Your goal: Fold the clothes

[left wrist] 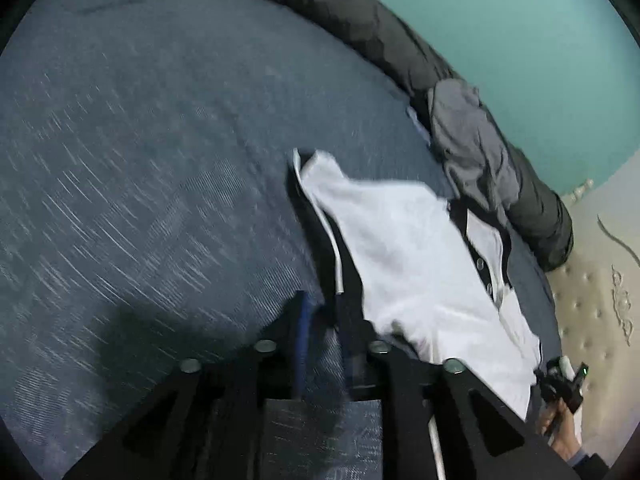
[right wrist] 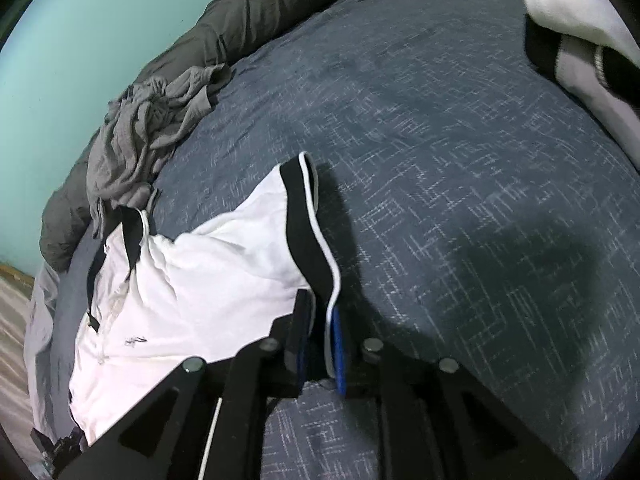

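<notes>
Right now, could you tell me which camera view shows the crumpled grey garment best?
The right wrist view: the crumpled grey garment appears sharp, its wrinkles clear, lying against the dark rolled bedding beside the white shirt. The left wrist view shows the same garment blurred and narrower, by the teal wall.

Blue bedspread [right wrist: 460, 152] open ahead. Obstacles: white shirt [right wrist: 208, 264] beside grippers, crumpled grey garment [right wrist: 140, 140] and dark rolled duvet [left wrist: 360, 24] along wall, folded clothes [right wrist: 580, 40] at far corner.
</notes>
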`<state>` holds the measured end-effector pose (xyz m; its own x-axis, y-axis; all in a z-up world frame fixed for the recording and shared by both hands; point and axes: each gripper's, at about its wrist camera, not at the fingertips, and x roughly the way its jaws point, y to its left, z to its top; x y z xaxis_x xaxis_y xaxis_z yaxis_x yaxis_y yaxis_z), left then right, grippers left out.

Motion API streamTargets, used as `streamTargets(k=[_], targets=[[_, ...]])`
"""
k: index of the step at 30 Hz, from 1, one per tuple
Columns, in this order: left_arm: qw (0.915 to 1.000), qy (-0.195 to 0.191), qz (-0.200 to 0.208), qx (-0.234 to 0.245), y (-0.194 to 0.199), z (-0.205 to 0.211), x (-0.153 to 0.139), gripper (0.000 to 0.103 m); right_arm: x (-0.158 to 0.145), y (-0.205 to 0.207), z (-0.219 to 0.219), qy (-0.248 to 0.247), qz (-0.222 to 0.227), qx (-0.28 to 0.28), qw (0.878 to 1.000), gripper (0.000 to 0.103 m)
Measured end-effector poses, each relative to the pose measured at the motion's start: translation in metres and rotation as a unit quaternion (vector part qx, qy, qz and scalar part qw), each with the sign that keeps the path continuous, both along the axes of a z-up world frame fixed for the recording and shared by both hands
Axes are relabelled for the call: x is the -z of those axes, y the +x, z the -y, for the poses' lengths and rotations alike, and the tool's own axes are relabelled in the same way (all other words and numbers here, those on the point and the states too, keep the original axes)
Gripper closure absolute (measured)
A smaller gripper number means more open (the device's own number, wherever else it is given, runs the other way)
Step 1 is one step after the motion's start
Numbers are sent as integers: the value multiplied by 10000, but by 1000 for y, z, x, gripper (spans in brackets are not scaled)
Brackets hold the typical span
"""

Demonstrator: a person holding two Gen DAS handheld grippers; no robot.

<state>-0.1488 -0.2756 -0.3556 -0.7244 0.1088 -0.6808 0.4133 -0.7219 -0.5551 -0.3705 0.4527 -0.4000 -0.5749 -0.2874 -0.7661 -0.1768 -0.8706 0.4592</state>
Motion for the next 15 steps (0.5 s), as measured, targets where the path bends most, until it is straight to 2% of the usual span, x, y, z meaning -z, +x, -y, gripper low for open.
streamTargets(k=[3,7,12,15], targets=[[9999,51,-51,-127,-2,10,-1,72,-12,15,-3,-74,-191,45,9998,88],[9996,-232,139,-35,-26,17,1,72,-30,49,0,-67,-592,26,9982,75],[9969,-614,406,-282,-41,33,-6,73,-29,99,13,-535,-912,-69,9944,74],[9947,-821,570,-248,-45,34,-11,73,-22,122,20,-802,-1019,-36,9915,74]])
